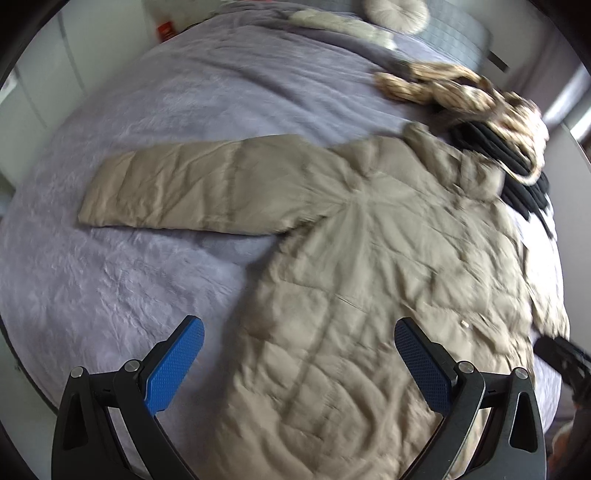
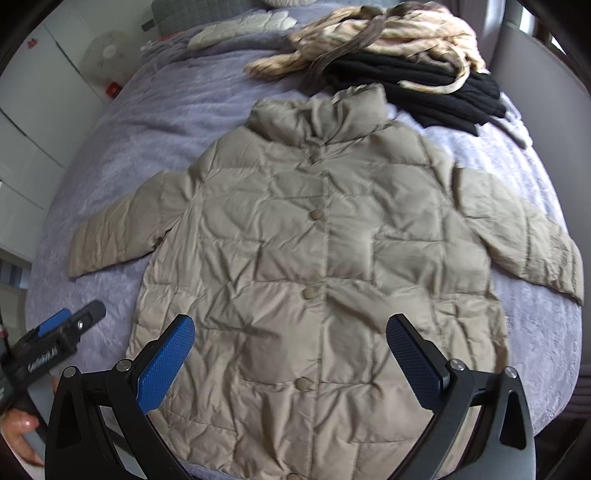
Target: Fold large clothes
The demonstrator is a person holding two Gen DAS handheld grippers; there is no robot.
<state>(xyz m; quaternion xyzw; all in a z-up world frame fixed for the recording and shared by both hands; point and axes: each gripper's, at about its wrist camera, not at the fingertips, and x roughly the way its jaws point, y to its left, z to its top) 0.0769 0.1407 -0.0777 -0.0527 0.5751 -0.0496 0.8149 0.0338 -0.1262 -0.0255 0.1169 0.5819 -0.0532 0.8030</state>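
Right wrist view: the right gripper [image 2: 290,349] hangs with its blue-padded fingers [image 2: 166,363] spread wide apart, holding nothing, over the lower front of a beige quilted puffer jacket [image 2: 321,266]. The jacket lies flat, buttoned front up, on a lilac plush bedspread [image 2: 155,122], collar pointing away from the gripper and both sleeves out to the sides. Low to the left of the right gripper, the left gripper [image 2: 70,323] shows beside the jacket's hem, gripped by a hand [image 2: 18,439]; white lettering runs along its black body, too blurred to read.

Left wrist view: the left gripper [image 1: 299,350] likewise has its blue pads [image 1: 177,363] wide apart and empty, poised above the jacket's [image 1: 369,295] lower edge where it meets the bedspread [image 1: 147,122]. One sleeve stretches away to the left ahead of it.

Beyond the jacket's collar, ahead and to the right, lie a folded black knit garment [image 2: 417,92] and, partly on top of it, a crumpled cream striped garment [image 2: 388,33]. Farther still sits a pale round cushion [image 1: 395,14].
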